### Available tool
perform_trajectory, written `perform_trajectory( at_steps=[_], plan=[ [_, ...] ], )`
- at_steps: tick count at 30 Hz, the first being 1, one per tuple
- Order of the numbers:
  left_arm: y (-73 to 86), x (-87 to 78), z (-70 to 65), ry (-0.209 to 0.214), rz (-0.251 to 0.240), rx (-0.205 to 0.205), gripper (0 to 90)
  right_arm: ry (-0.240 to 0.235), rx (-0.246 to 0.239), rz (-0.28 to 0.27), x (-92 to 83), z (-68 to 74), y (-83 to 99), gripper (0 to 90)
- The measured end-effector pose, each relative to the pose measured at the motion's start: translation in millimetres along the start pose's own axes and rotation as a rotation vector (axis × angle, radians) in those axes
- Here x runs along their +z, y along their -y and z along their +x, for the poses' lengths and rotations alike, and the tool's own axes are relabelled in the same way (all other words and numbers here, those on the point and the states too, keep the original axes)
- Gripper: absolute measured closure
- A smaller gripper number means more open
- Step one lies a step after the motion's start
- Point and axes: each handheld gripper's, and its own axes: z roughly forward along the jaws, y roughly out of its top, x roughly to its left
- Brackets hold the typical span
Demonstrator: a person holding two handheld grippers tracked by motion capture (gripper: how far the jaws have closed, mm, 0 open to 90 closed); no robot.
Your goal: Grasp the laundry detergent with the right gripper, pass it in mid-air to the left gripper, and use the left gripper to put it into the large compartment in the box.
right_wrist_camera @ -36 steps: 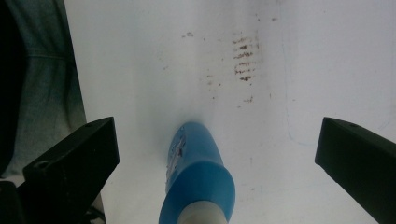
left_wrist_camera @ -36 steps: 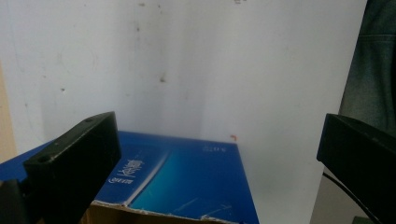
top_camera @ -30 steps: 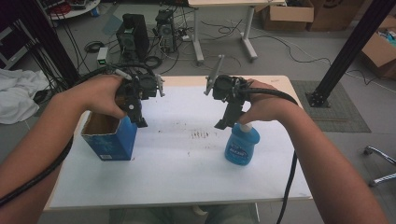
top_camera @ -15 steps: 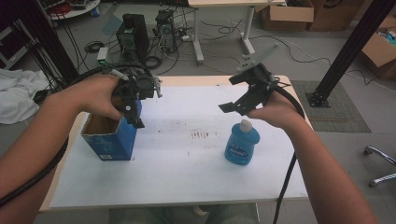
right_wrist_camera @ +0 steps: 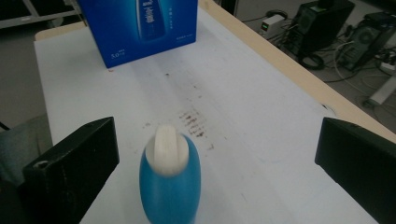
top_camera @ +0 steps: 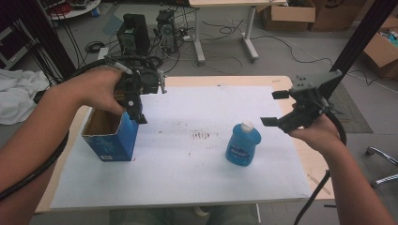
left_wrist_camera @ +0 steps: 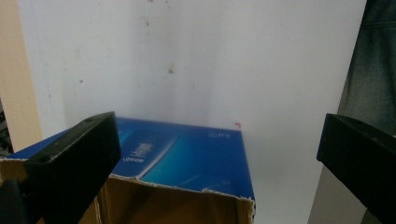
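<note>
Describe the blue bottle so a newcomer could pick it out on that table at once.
Start at the white sheet covering the wooden table, then look to its right half, just beside the open right gripper. There the blue bottle stands upright and free of the jaws. Unlike the open-topped blue box at the left, it is rounded, translucent and capped in white.

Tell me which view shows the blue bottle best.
The high view: the blue bottle stands whole and upright on the white sheet, label readable, apart from the open right tool. The right gripper view shows it blurred between the jaws, cut off at the bottom. The left gripper view looks down on the blue box instead.
</note>
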Motion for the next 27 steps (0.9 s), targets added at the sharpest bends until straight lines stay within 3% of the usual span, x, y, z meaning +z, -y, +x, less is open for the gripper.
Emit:
perform_trajectory(
  at_steps=[1, 5, 11, 12, 16, 20, 23, 27],
  plan=[
    [-0.2, -0.5, -0.3, -0.001, 0.001, 0.001, 0.1, 0.000, 0.000, 0.000, 0.0, 0.0, 0.0, 0.0],
    [-0.1, -3.1, -2.1, -0.005, -0.014, 0.006, 0.1, 0.019, 0.017, -0.013, -10.2, 7.2, 33.0, 0.0],
    [0.5, 1.8, -3.1, 0.002, -0.017, 0.007, 0.1, 0.013, 0.033, -0.033, -4.6, 19.6, 67.7, 0.0],
    [0.0, 3.1, -3.6, 0.006, -0.008, 0.011, 0.1, 0.002, 0.043, -0.051, -0.4, 22.8, 79.6, 0.0],
    [-0.8, 1.0, -5.4, -0.002, -0.006, 0.016, 0.1, 0.001, 0.048, -0.062, 11.5, 29.3, 97.5, 0.0],
    [-0.8, -1.5, -6.3, -0.007, -0.001, 0.016, 0.1, -0.005, 0.049, -0.054, 24.6, 32.3, 107.4, 0.0],
    [0.6, -1.7, -8.0, -0.004, -0.003, 0.020, 0.1, -0.024, 0.060, -0.039, 45.0, 32.9, 119.9, 0.0],
    [2.2, -0.1, -8.7, -0.001, -0.002, 0.017, 0.1, -0.036, 0.075, -0.054, 55.7, 31.4, 127.4, 0.0]
  ],
)
